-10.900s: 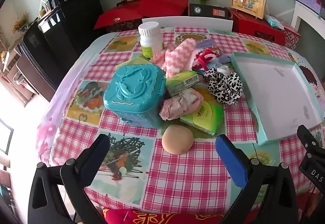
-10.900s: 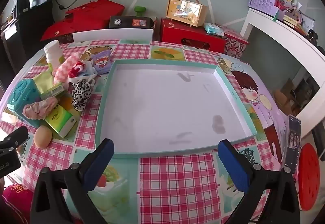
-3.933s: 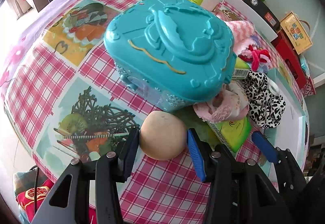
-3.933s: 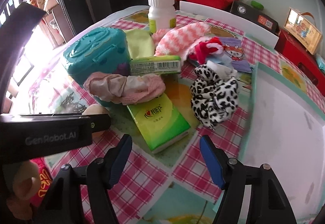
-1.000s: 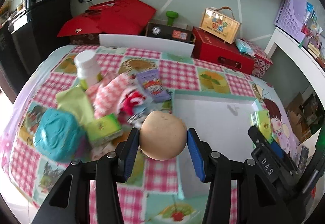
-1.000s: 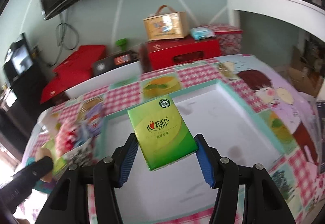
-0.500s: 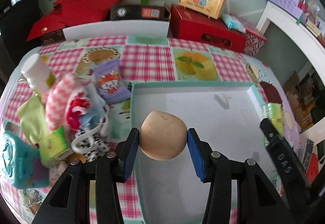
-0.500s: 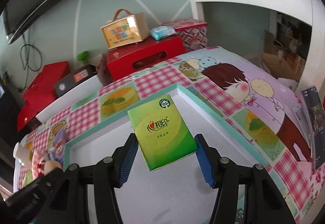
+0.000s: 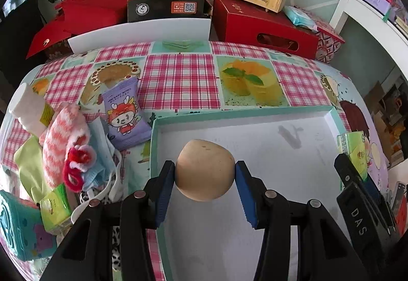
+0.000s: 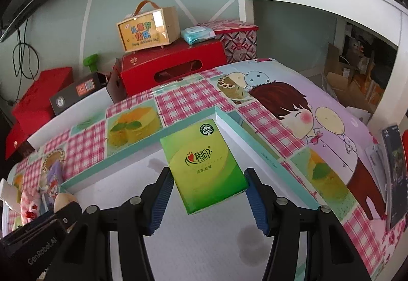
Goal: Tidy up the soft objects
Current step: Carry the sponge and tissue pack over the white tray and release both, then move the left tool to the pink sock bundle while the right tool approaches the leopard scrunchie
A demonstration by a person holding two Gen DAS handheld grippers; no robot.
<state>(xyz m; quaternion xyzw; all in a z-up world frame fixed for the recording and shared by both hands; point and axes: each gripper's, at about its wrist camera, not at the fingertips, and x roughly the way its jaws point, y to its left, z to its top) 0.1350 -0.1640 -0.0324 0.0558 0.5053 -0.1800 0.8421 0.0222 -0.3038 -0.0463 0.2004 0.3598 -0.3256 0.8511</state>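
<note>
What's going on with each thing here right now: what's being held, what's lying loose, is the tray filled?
Left gripper: shut on the tan ball, over the tray.
Right gripper: shut on the green tissue pack, over the tray's far corner.
Tray: nothing resting inside.
Purple snack packet: lying flat beside the tray.
White bottle: cap on.

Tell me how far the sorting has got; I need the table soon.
Nothing lies in the white tray yet. In hand: the left claw grips the beige squishy ball and the right claw grips the green tissue pack, both over the tray. Left on the tablecloth: the pink striped sock, red scrunchie, blue face mask and small tissue pack.
</note>
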